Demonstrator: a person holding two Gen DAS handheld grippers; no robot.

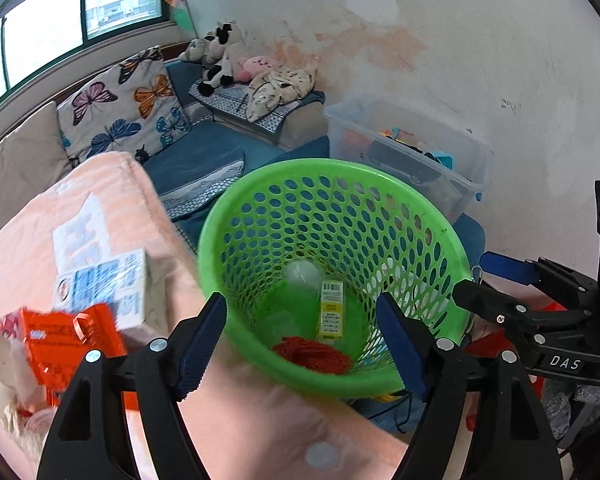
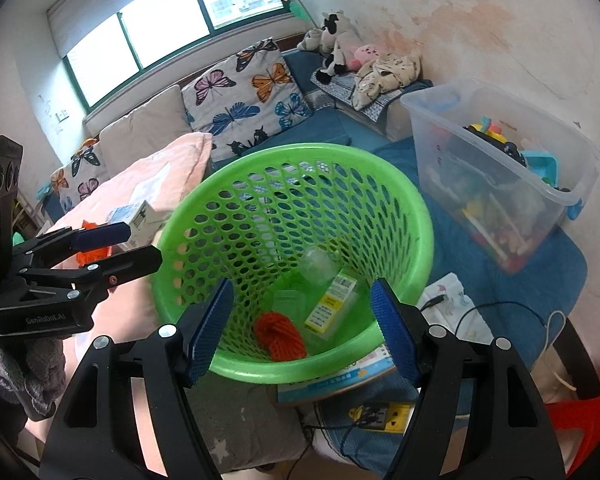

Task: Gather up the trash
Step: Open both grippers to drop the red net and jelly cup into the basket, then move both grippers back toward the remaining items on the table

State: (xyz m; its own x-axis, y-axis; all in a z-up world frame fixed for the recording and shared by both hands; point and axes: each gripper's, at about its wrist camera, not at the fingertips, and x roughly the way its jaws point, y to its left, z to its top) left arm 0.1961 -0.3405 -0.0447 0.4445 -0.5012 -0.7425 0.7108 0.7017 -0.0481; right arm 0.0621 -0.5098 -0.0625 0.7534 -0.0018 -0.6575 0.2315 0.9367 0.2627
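Note:
A green mesh basket [image 1: 320, 165] [image 2: 300, 148] stands in front of both grippers, its mouth towards the cameras. Inside lie an orange-red net bundle [image 1: 312, 354], a clear packet with a yellow label [image 1: 331, 312] and a clear plastic cup [image 1: 304, 274]. My left gripper [image 1: 302, 350] hangs over the basket's near rim, open, with nothing between its pads. My right gripper [image 2: 302, 334] is open too, over the near rim from the other side, its tips beside the right rim in the left wrist view. A white carton [image 1: 104, 284] and an orange packet [image 1: 68, 340] lie on the pink blanket [image 1: 240, 420] to the left.
A clear bin of toys [image 2: 500, 168] stands at the right by the wall. A booklet [image 2: 340, 376] lies under the basket's edge, with a yellow power strip [image 2: 376, 412] and cables below it. Butterfly cushions [image 1: 128, 108] and plush toys [image 1: 220, 56] fill the back.

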